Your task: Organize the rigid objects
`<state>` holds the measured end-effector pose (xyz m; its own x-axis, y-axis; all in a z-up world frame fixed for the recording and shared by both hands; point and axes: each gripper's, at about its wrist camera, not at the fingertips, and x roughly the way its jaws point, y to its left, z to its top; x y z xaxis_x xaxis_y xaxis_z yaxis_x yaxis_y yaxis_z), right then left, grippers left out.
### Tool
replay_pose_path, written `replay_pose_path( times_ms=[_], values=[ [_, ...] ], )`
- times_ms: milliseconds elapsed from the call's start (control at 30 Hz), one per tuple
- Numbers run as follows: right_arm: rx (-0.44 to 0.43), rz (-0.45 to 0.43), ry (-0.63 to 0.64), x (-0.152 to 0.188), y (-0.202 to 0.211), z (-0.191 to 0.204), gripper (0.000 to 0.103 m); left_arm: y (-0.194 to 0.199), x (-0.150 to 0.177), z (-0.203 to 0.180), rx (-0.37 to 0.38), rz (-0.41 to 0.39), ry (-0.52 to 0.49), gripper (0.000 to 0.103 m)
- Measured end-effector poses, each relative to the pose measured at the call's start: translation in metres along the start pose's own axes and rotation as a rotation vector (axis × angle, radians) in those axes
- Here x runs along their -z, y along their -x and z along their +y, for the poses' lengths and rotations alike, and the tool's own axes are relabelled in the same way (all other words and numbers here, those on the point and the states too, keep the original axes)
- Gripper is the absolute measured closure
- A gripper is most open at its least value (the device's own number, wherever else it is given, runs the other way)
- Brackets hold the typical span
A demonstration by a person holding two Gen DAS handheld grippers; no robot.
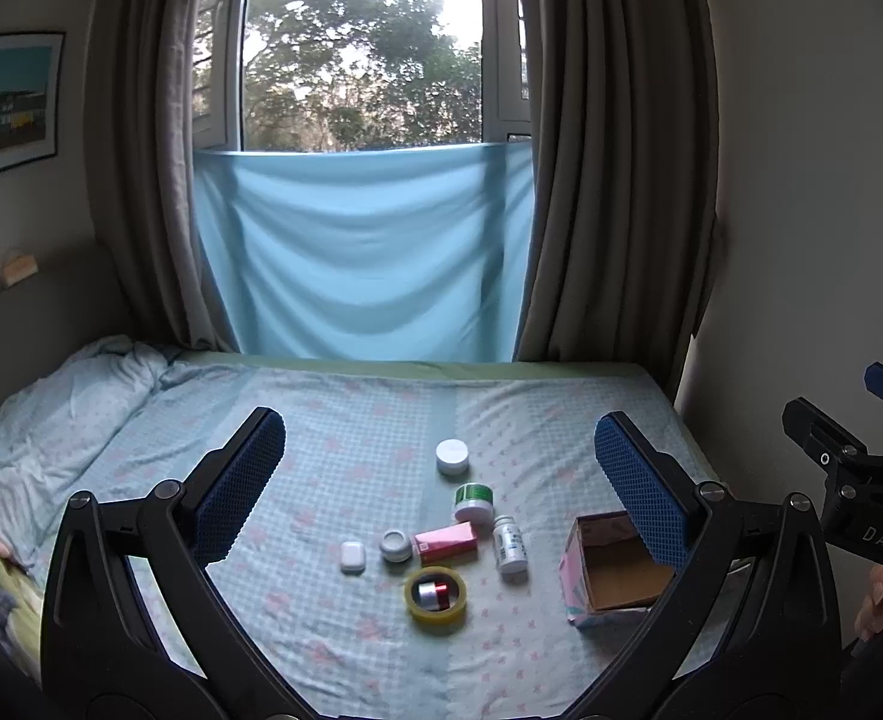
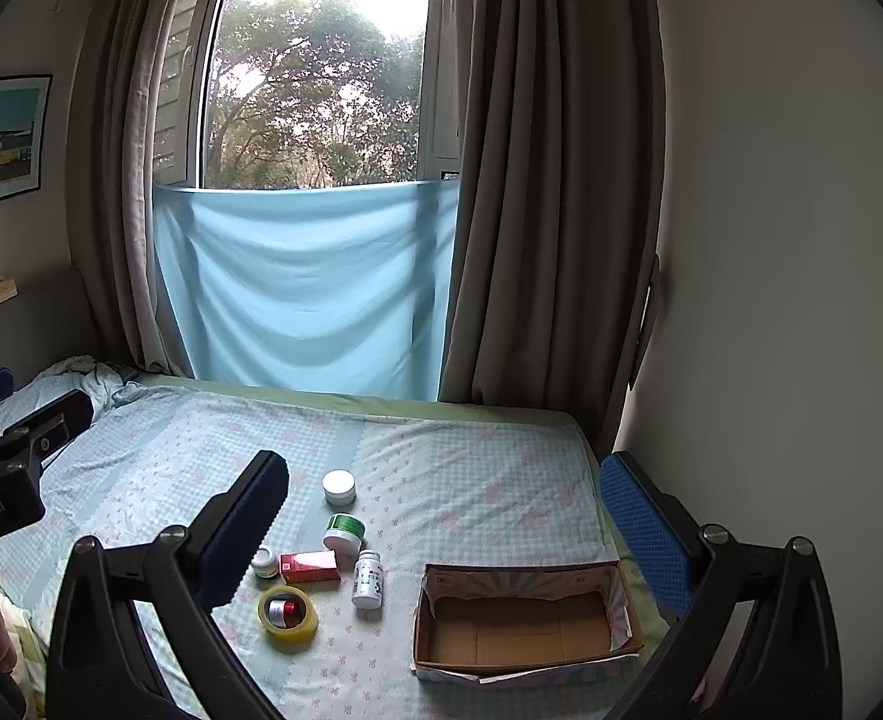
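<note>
Small items lie on the bed: a white jar (image 1: 451, 456) (image 2: 339, 486), a green-lidded jar (image 1: 473, 502) (image 2: 344, 531), a red carton (image 1: 445, 543) (image 2: 309, 566), a white pill bottle (image 1: 510, 549) (image 2: 368, 578), a small grey-white jar (image 1: 396, 545) (image 2: 264, 561), a white earbud case (image 1: 352, 557), and a yellow tape roll (image 1: 435, 593) (image 2: 287, 612) with a red-and-silver object inside it. An empty cardboard box (image 1: 609, 576) (image 2: 519, 624) stands to their right. My left gripper (image 1: 441, 486) and right gripper (image 2: 447, 522) hover open above the bed, holding nothing.
The bed (image 1: 351, 408) has a checked blue sheet with crumpled bedding (image 1: 51, 414) at the left. Curtains (image 1: 615, 180) and a blue cloth (image 1: 357, 252) hang behind, and a wall (image 2: 771, 240) bounds the right side. A hand (image 1: 873, 600) holds the right gripper's handle.
</note>
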<state>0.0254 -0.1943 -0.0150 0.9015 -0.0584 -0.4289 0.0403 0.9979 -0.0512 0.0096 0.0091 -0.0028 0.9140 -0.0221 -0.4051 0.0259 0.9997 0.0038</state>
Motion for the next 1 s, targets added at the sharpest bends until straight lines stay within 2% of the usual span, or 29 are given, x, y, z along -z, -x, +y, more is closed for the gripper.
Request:
replay_pose_path(
  times_ms=[1000],
  values=[
    [-0.013, -0.009, 0.002, 0.0067, 0.0001, 0.0023, 0.000, -0.0013, 0.0004, 0.0024, 0.000, 0.010, 0.010, 0.001]
  ],
)
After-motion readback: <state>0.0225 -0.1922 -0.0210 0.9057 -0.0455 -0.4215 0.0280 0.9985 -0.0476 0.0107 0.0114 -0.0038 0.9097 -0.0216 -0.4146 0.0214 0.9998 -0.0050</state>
